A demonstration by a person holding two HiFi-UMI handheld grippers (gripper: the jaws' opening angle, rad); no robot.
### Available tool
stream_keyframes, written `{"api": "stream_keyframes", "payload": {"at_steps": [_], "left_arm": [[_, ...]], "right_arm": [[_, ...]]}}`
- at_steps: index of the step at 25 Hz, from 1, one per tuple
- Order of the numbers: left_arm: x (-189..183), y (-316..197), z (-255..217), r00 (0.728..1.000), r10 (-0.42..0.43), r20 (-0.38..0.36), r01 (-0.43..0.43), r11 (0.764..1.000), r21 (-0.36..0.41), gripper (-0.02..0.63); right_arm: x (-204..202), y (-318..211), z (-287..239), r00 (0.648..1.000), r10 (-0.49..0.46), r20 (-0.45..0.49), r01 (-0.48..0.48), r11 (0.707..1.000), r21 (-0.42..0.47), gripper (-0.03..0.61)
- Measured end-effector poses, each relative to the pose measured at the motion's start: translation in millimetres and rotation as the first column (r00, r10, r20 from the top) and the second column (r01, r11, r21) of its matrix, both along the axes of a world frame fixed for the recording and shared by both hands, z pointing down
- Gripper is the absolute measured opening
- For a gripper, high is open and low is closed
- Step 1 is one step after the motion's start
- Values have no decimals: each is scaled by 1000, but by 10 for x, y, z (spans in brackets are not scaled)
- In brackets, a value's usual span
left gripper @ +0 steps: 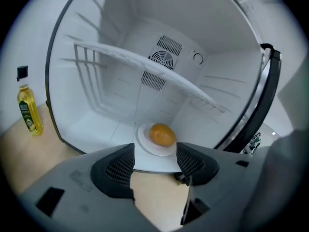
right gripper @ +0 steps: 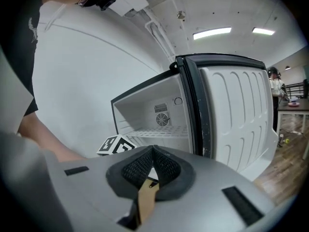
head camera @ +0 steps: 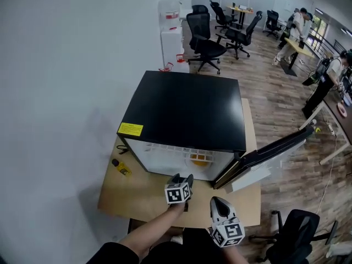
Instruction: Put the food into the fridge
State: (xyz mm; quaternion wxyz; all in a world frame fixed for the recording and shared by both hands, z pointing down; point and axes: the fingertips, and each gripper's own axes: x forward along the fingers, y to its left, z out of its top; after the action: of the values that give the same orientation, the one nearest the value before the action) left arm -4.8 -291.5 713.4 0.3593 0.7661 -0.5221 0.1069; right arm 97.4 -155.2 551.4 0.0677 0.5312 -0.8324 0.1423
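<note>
A small fridge [head camera: 187,110] with a black top stands on a wooden table [head camera: 137,194], its door [head camera: 275,150] swung open to the right. On the fridge floor lies a round orange-yellow food item [left gripper: 161,134] on a white plate [left gripper: 145,143]; the plate also shows from above [head camera: 199,159]. My left gripper [left gripper: 154,161] is open and empty just outside the fridge opening, pointing at the plate; in the head view it [head camera: 180,180] sits at the fridge front. My right gripper [right gripper: 153,151] is shut with nothing in it, held lower and to the right [head camera: 218,202], facing the fridge interior [right gripper: 161,117].
A yellow oil bottle [left gripper: 29,111] stands on the table left of the fridge [head camera: 121,168]. A wire shelf [left gripper: 145,64] spans the fridge's upper part. A white wall runs along the left. Office chairs [head camera: 206,37] and people [head camera: 324,81] are far behind; another chair [head camera: 300,238] is at lower right.
</note>
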Motion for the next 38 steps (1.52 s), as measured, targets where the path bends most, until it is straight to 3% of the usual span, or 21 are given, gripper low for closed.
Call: {"api": "stream_keyframes", "payload": {"at_steps": [4, 10, 17, 19, 20, 22, 25, 30, 34, 38], "left_arm": [[-84, 310, -382, 999, 43, -10, -42, 996, 79, 249], [-198, 852, -911, 995, 86, 42, -93, 972, 216, 249], [-542, 1536, -1655, 999, 34, 42, -48, 913, 405, 249], [-607, 1753, -1800, 999, 38, 15, -41, 906, 421, 243], [-650, 1858, -1850, 999, 34, 0, -31, 907, 421, 210], [-767, 2038, -1926, 1000, 13, -14, -6, 906, 424, 80], [-892, 2261, -2006, 1000, 15, -5, -11, 893, 451, 33], [-914, 2506, -2096, 996, 70, 61, -91, 865, 494, 14], [-957, 2594, -2197, 996, 78, 52, -94, 865, 493, 14], [-894, 2610, -2376, 995, 82, 59, -101, 850, 518, 14]], "right_arm": [[-44, 185, -99, 1000, 23, -6, -23, 1000, 11, 60], [113, 505, -227, 996, 90, -18, -89, 995, 34, 60], [129, 925, -412, 992, 120, -42, -117, 991, 63, 60], [103, 1050, -459, 991, 119, -57, -115, 991, 71, 60], [82, 1111, -482, 991, 116, -64, -111, 991, 75, 60], [36, 1222, -534, 990, 115, -77, -108, 991, 85, 60], [-12, 1397, -608, 988, 127, -86, -118, 988, 100, 60], [-14, 1575, -703, 983, 157, -90, -148, 984, 100, 60], [4, 1576, -852, 980, 174, -100, -160, 979, 128, 60], [43, 1569, -949, 979, 167, -120, -148, 978, 149, 60]]}}
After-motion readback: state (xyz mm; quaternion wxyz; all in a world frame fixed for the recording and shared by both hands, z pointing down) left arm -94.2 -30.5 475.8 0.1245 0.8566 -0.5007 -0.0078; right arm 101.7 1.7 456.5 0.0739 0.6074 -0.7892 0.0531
